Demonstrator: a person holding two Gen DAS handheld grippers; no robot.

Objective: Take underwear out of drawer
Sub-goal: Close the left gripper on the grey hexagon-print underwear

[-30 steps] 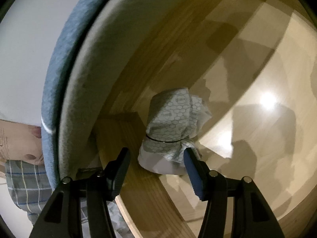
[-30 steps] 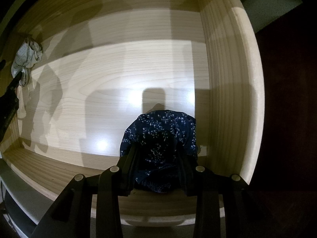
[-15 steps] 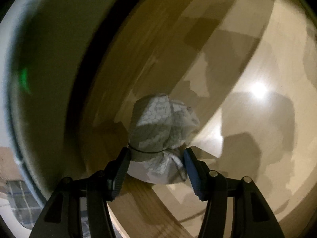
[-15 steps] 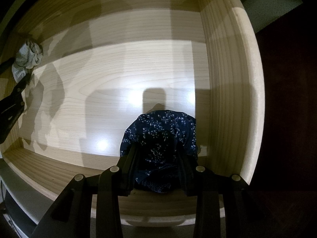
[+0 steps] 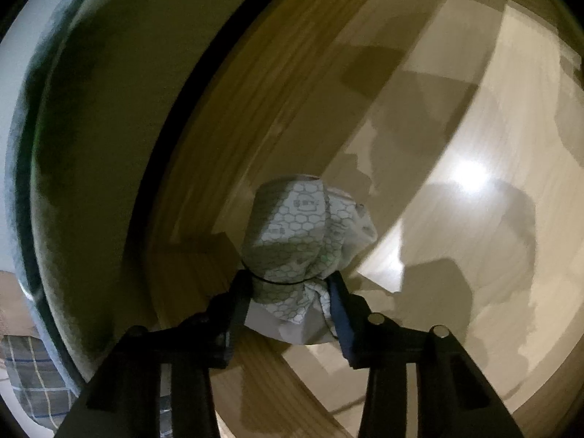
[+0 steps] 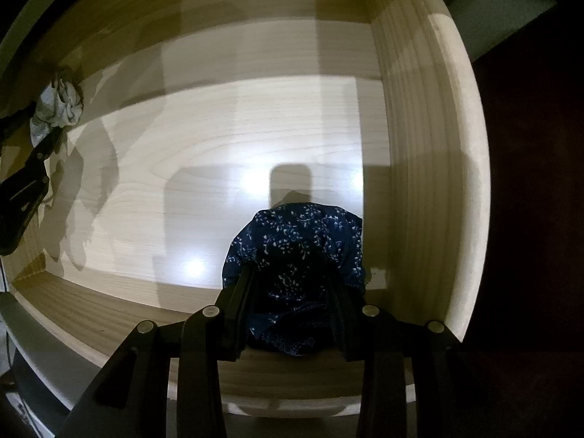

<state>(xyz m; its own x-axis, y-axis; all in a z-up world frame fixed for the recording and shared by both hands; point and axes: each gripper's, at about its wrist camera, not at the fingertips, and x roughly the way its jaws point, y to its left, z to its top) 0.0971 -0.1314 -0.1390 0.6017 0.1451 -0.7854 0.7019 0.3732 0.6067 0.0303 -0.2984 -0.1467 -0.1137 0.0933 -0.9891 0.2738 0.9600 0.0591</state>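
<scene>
Our left hand-held gripper (image 5: 290,301) has come in around the pale honeycomb-print underwear (image 5: 297,239) in the drawer's (image 6: 430,168) left corner, and its jaws are closing on the bundle; our right hand-held gripper (image 6: 290,299) stays clamped on the navy floral underwear (image 6: 303,241) by the right wall; both pieces look nearly ready to lift out.

The drawer (image 6: 255,127) was pale, light-grained wood throughout, floor and walls alike. The left bundle of underwear (image 5: 295,233) was white, printed with a grey honeycomb pattern, and banded by a thin black ring. The right bundle of underwear (image 6: 299,241) was dark navy with small white floral sprigs. Both claws were black. A grey-and-white checked cloth (image 5: 25,376) showed at the left-wrist view's lower left.
</scene>
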